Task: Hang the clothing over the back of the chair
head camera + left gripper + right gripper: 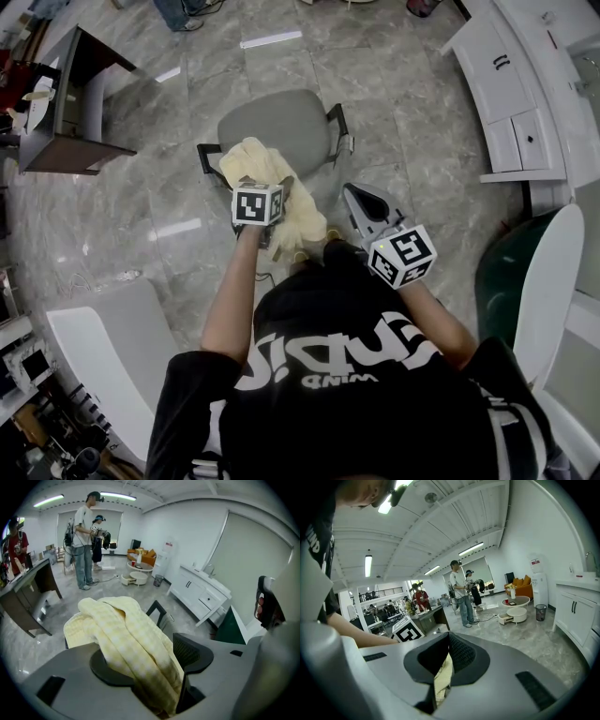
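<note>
The pale yellow checked clothing (265, 178) lies bunched over the back of the grey office chair (281, 127). In the left gripper view the clothing (126, 634) runs down between the wide-apart jaws, and a black armrest (158, 610) shows behind it. My left gripper (279, 192) (150, 660) is open, right over the garment, with its pads not pressing on it. To the right, my right gripper (356, 195) (447, 641) points towards the chair. Its jaws are closed, and a strip of the yellow clothing (442, 679) is pinched between them. The cloth hides the chair's back.
A dark desk (66, 103) stands at the far left and white cabinets (511, 94) at the far right. A white curved seat (103, 337) is near my left side, and a green and white one (525, 272) near my right. Two people (84, 541) stand across the room by low round tables (136, 576).
</note>
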Tool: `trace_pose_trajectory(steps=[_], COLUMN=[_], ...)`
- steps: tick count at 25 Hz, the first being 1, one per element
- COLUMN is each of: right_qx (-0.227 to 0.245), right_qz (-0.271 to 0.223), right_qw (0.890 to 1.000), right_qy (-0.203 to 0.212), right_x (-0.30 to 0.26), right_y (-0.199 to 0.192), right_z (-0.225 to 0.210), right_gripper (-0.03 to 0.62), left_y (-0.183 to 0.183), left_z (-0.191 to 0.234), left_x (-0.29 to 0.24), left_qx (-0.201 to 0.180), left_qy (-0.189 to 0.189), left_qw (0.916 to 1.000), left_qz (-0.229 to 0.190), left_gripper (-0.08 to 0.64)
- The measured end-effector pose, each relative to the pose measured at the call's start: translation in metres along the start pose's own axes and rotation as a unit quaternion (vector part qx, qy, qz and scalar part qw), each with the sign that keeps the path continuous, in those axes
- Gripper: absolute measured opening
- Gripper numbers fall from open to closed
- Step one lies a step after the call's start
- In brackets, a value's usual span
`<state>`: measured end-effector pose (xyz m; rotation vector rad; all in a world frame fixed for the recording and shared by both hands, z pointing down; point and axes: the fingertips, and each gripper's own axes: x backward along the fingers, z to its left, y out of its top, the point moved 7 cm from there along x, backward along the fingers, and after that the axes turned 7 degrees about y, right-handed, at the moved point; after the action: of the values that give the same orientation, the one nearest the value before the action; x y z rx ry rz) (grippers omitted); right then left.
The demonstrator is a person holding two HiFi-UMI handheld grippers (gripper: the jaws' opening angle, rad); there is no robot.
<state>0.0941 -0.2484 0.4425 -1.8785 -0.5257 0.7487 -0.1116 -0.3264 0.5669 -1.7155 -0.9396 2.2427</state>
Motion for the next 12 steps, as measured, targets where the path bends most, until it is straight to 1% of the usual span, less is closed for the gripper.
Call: trace_pose_trajectory(steps=[2,5,9,12], right_qx=[0.0,0.001,0.002,0.002], right_qz=[0.0,-0.001,0.0,0.001], right_qw=[1.0,1.0,1.0,1.0], right_qy=[0.001,0.003,0.006,0.01], right_x=[0.0,-0.001,-0.002,-0.004], right_y=[-0.001,-0.001,0.0,0.0], right_z=[0.001,0.002,0.003,0.004], right_gripper=[0.014,0.014,0.014,0.014], left_y=[-0.002,-0.004,-0.005,-0.006], left_z=[0.001,0.001,0.003,0.005], left_x=[0.001,0.002,0.011,0.017], left_qx=[0.001,-0.001,0.003,0.008], left_qy=[0.002,0.005,0.015,0.021], left_qw=[0.9999,0.9998,0.9996,0.9996], left_qz=[0.013,0.021,0.024,0.019], left_gripper=[0.275,0.275,0.275,0.276])
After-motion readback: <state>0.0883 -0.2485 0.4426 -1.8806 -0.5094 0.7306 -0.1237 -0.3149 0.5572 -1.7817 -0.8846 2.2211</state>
